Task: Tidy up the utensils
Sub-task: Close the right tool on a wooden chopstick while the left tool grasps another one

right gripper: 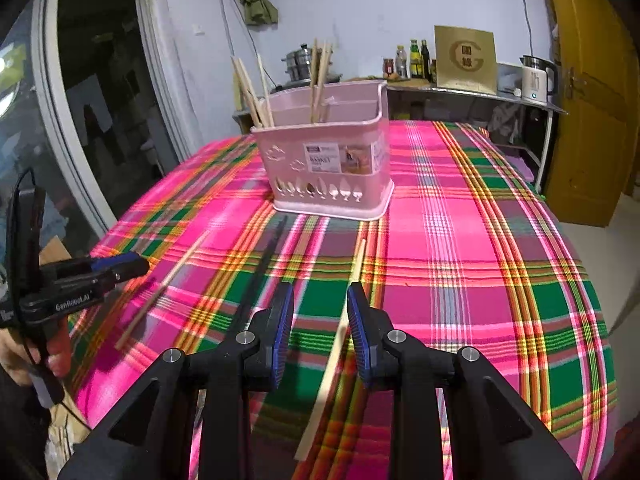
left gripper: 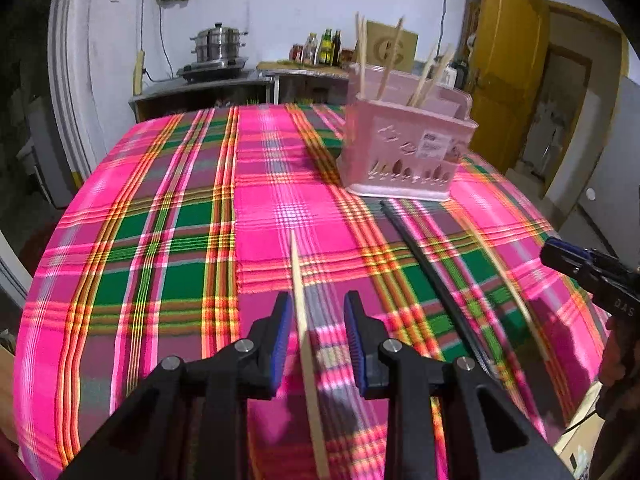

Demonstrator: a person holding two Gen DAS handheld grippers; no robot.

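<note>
A pink utensil basket (left gripper: pixel 404 148) (right gripper: pixel 332 172) stands on the plaid table and holds several pale wooden chopsticks. Loose on the cloth lie a pale chopstick (left gripper: pixel 298 280) (right gripper: pixel 160 292), a black chopstick (left gripper: pixel 432 276) (right gripper: pixel 264 264) and another pale chopstick (left gripper: pixel 504 284) (right gripper: pixel 344 324). My left gripper (left gripper: pixel 318 336) is open, low over the first pale chopstick, which lies between the fingers. My right gripper (right gripper: pixel 320 332) is open, low over the other pale chopstick, which runs beside the right pad (right gripper: pixel 358 332). Each gripper shows in the other view, the right (left gripper: pixel 576 264), the left (right gripper: pixel 116 266).
The pink, green and yellow plaid cloth (left gripper: pixel 180 240) (right gripper: pixel 480 260) covers the whole table, with edges close on both sides. Behind are a shelf with a steel pot (left gripper: pixel 218 46), bottles (right gripper: pixel 416 58), a kettle (right gripper: pixel 536 78) and a yellow door (right gripper: pixel 592 100).
</note>
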